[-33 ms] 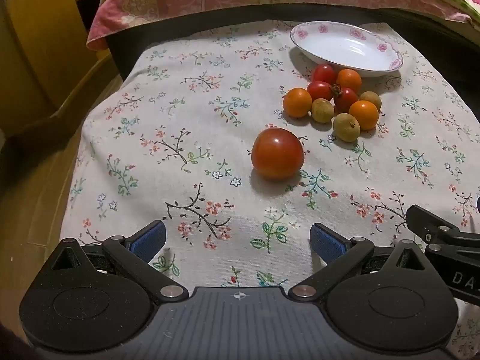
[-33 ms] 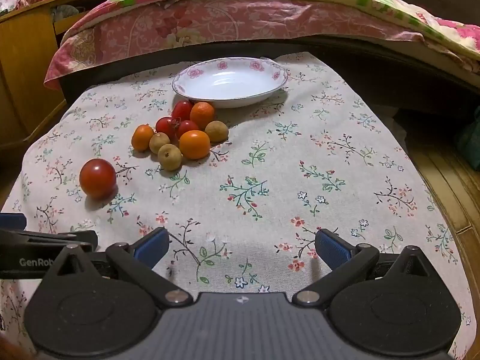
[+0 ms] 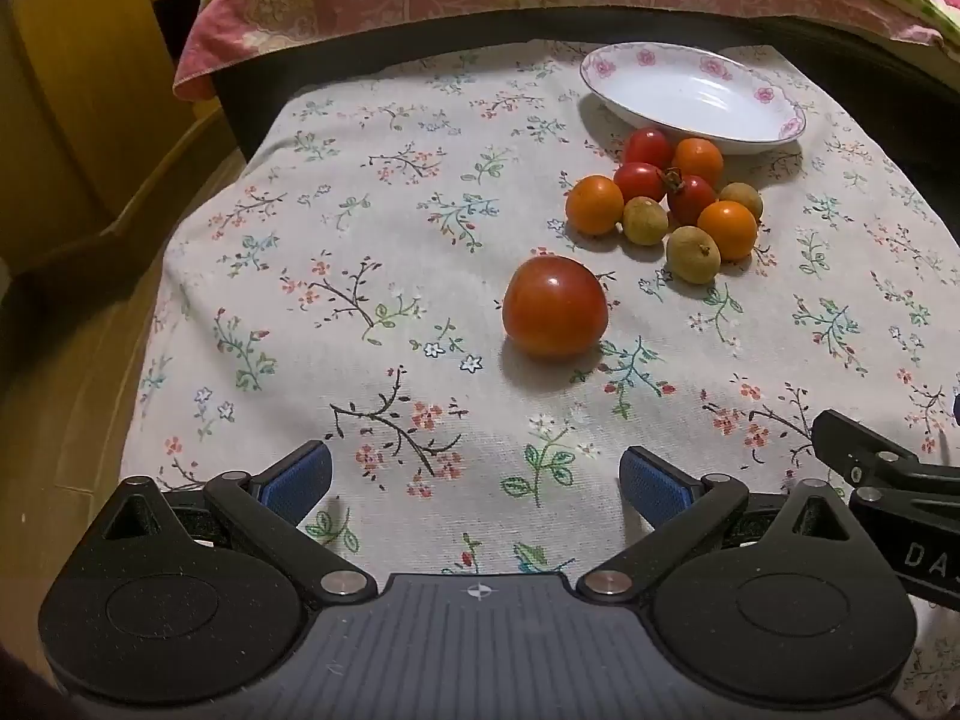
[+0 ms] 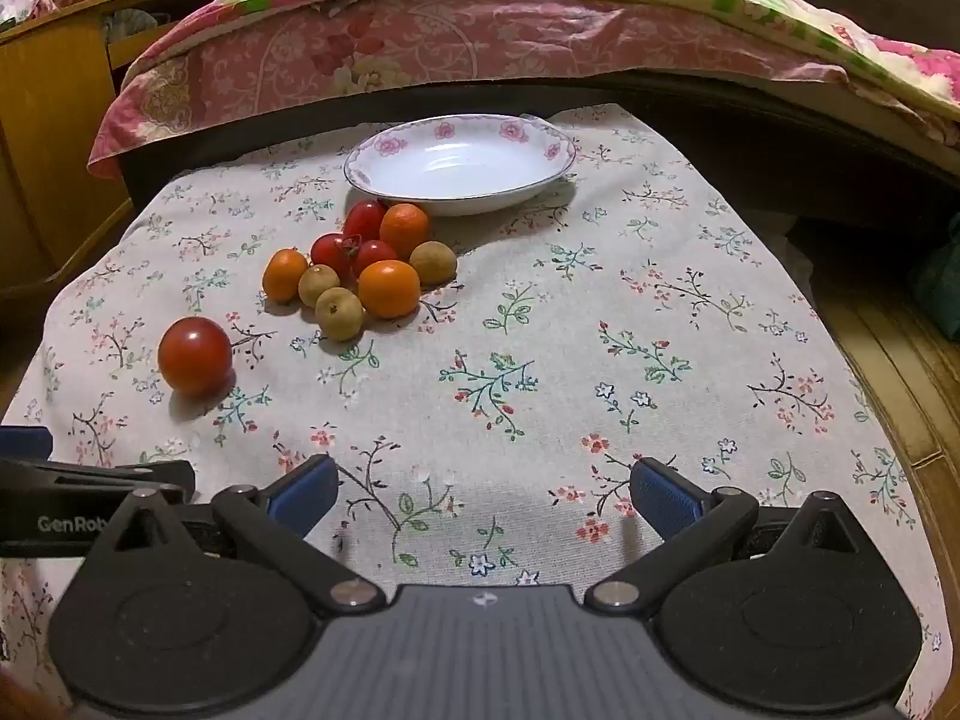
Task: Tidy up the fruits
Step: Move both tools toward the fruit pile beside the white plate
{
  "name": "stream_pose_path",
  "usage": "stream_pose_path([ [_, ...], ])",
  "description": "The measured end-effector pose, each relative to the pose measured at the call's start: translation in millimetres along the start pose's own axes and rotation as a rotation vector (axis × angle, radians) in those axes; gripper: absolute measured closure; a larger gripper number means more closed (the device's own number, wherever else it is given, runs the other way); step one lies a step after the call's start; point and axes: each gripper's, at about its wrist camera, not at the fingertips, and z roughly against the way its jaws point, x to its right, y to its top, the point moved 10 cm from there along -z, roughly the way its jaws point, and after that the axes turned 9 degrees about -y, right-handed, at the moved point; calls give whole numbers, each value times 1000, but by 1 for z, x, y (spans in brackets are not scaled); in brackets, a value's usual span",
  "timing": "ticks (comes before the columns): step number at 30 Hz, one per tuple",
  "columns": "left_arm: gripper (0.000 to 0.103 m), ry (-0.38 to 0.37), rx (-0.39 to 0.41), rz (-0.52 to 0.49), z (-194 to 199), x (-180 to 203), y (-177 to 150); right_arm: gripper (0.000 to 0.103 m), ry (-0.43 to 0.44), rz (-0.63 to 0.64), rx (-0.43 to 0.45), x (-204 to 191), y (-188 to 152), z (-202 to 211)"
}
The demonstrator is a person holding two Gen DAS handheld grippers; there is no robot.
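Inventory, as I saw it from my station:

1. Left gripper [image 3: 474, 483]: jaws stood wide apart, nothing btwn the blue pads [image 3: 297, 480], low over the near edge of the cloth.
2. Right gripper [image 4: 483, 489]: same, spread fully, nothing held, hovering at the near edge. Its black side arm showed at the right edge of the left view; the left unit's arm showed at the left edge of the right view, so the two sat side by side.
3. Big tomato [image 3: 555, 306]: 1 pc, alone on the cloth, ahead of the left gripper, apart from the other fruit, nearer me than the cluster.
4. Fruit cluster [image 4: 360, 267]: approx 9 pcs bunched and touching. 3 small red tomatoes, 3 oranges, 3 brownish-green round fruits (type: couldn't tell). Sat just in front of the plate; the rearmost tomato and orange lay right by its rim.
5. Plate [image 4: 543, 141]: white, shallow, pink flower rim, no fruit in it, at the far side of the cloth.
6. Floral tablecloth [image 4: 660, 300]: covered the whole table.
7. Pink bedding [image 4: 420, 54]: behind the table.
8. Wooden furniture [image 3: 72, 90]: far left.
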Motion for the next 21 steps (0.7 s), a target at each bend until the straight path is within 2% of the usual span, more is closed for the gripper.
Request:
stream_pose_path([
  [15,0,-52,-4,54,-2,-1,0,0,-13,17,0,0,0,-1],
  [21,0,-100,36,87,0,-6,5,0,-2,21,2,-2,7,-3],
])
